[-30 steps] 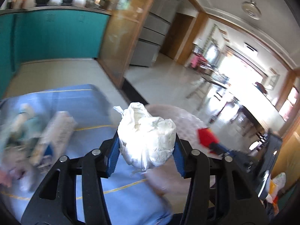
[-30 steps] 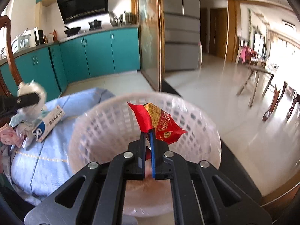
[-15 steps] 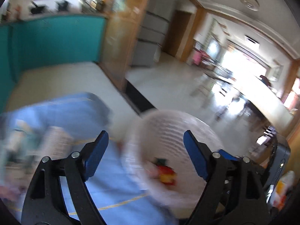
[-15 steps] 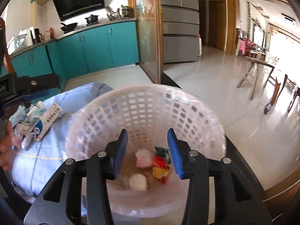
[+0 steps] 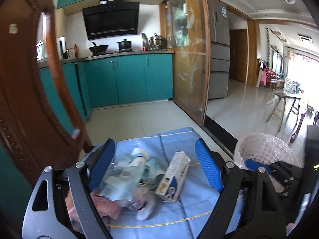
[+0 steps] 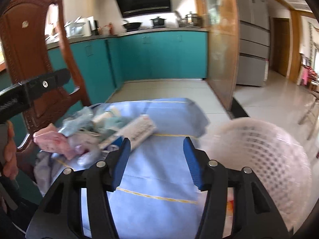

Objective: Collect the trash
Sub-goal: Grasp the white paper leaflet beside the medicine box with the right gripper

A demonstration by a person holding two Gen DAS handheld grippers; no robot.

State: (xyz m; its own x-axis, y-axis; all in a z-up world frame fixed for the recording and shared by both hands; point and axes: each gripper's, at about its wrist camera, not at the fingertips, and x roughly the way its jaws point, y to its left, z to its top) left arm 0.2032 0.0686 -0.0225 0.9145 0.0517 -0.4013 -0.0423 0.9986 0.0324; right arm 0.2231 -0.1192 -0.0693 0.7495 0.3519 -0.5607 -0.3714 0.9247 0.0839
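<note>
Trash pile (image 5: pixel 137 177) lies ahead — left tool (image 5: pixel 155 167), right tool (image 6: pixel 157 161) tilted down, both spread, empty

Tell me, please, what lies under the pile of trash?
The trash pile rests on a blue cloth with yellow lines; whatever supports the cloth is covered and cannot be seen.

The left hand-held gripper (image 5: pixel 154 164) has a dark grey metal frame with triangular cut-outs, round silver screws and two blue ribbed finger pads (image 5: pixel 207 167). The right hand-held gripper (image 6: pixel 156 163) is matt black, with matching screws and blue pads (image 6: pixel 121 161).
</note>
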